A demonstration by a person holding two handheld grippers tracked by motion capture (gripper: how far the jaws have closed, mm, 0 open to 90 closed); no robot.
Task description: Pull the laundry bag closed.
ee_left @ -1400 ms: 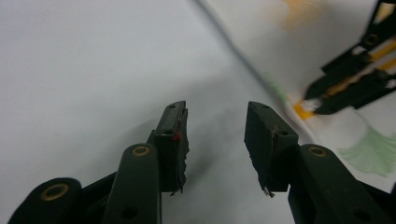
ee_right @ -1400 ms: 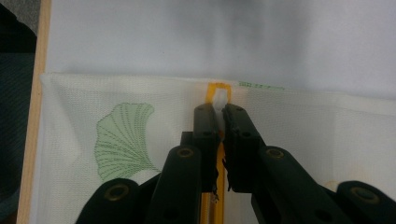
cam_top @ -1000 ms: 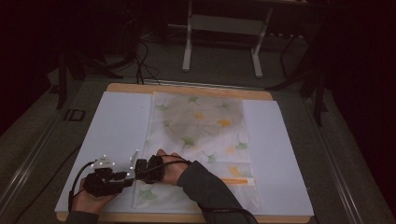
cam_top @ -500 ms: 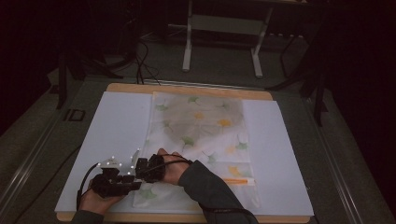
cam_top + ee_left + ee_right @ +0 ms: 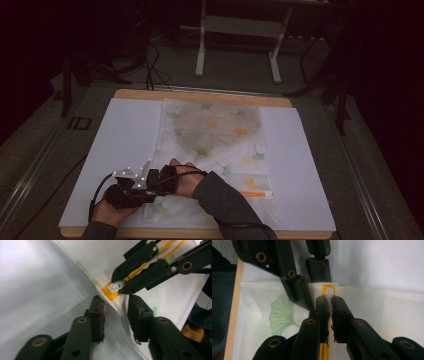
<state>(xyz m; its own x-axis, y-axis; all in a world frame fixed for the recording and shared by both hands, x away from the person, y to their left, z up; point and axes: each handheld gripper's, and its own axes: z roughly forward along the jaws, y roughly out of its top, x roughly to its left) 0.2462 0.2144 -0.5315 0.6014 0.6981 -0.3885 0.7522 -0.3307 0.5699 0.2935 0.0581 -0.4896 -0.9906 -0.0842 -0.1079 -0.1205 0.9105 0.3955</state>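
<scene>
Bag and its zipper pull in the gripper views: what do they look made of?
The bag looks like fine white woven or mesh fabric, matte: a small grid texture shows, with printed green leaves. The zipper pull looks like white plastic, smooth and slightly glossy, on a yellow zipper tape that seems textile.

High view above table [image 5: 125, 130]; claw cameras close, sharing bag [image 5: 160, 297] corner.

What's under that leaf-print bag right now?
The leaf-print bag lies on a white sheet atop a wooden board. A dim round shape shows through the bag; what it is stays covered.
</scene>
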